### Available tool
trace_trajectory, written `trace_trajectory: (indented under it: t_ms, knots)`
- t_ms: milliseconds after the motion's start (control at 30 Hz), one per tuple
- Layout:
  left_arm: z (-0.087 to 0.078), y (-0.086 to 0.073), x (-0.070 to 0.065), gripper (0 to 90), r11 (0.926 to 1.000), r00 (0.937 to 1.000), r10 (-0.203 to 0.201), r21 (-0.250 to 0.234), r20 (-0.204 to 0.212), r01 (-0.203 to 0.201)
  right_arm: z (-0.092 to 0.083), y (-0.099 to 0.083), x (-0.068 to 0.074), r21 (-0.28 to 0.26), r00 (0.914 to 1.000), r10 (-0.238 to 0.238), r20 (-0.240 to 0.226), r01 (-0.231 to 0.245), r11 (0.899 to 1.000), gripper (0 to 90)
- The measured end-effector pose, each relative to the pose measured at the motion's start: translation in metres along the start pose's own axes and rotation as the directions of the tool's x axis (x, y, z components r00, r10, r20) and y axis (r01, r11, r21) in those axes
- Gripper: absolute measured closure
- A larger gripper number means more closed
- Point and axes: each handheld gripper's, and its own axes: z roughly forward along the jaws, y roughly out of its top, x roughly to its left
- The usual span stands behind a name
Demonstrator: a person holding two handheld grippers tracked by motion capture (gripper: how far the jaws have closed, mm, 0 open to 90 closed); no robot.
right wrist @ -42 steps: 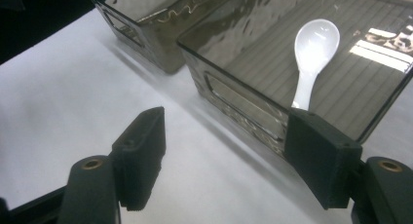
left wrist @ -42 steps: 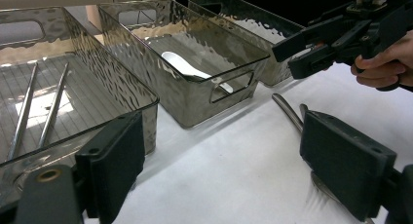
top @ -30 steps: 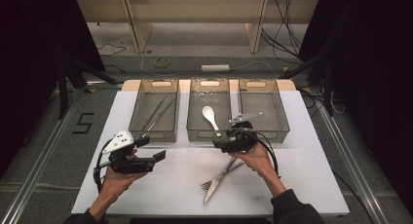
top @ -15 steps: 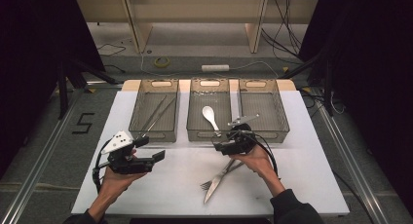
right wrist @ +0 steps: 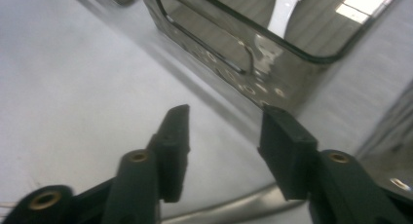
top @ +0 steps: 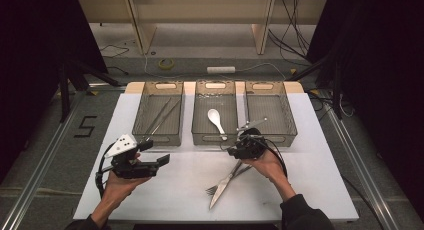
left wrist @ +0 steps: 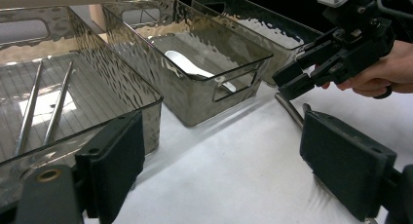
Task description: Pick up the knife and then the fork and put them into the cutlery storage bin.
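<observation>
A knife (top: 223, 187) and a fork (top: 212, 190) lie crossed on the white table (top: 310, 180), handles pointing toward the bins. My right gripper (top: 233, 151) hangs over the handle ends, in front of the middle bin (top: 215, 137). Its jaws have just been closing. They still stand apart in the right gripper view (right wrist: 226, 121), with a metal handle (right wrist: 229, 212) lying low between them, untouched by the pads. My left gripper (top: 160, 162) rests to the left, open and holding nothing (left wrist: 219, 151). In its view the right gripper (left wrist: 298, 79) sits above that handle (left wrist: 287, 108).
Three clear bins stand in a row at the back. The left bin (top: 158, 135) holds two thin metal rods (left wrist: 44, 112), and the middle bin holds a white spoon (top: 216, 118). The right bin (top: 272, 135) looks bare. White table surface lies between my hands.
The right gripper sits slightly lower and closer to the cutlery handles than before. The left gripper has not moved.
</observation>
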Motion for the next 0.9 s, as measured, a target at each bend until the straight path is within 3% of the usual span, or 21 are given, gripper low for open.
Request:
trace_trajectory:
  t_ms: [233,433,900]
  knots:
    - [0.000,0.000,-0.002,16.4,1.0000,1.0000,0.006,0.000,0.000,-0.006,0.000,-0.007,-0.006,0.028,0.9999,0.004,0.012,-0.005,1.000,73.4]
    - [-0.002,-0.001,-0.001,16.4,1.0000,1.0000,0.007,-0.001,0.002,-0.007,0.004,-0.010,-0.008,0.062,0.9990,-0.022,0.038,0.019,0.998,82.4]
    - [-0.003,-0.001,-0.002,16.4,0.9999,0.9999,0.011,0.001,0.001,-0.011,0.009,-0.012,-0.011,0.094,0.9985,-0.030,0.046,0.026,0.995,87.7]
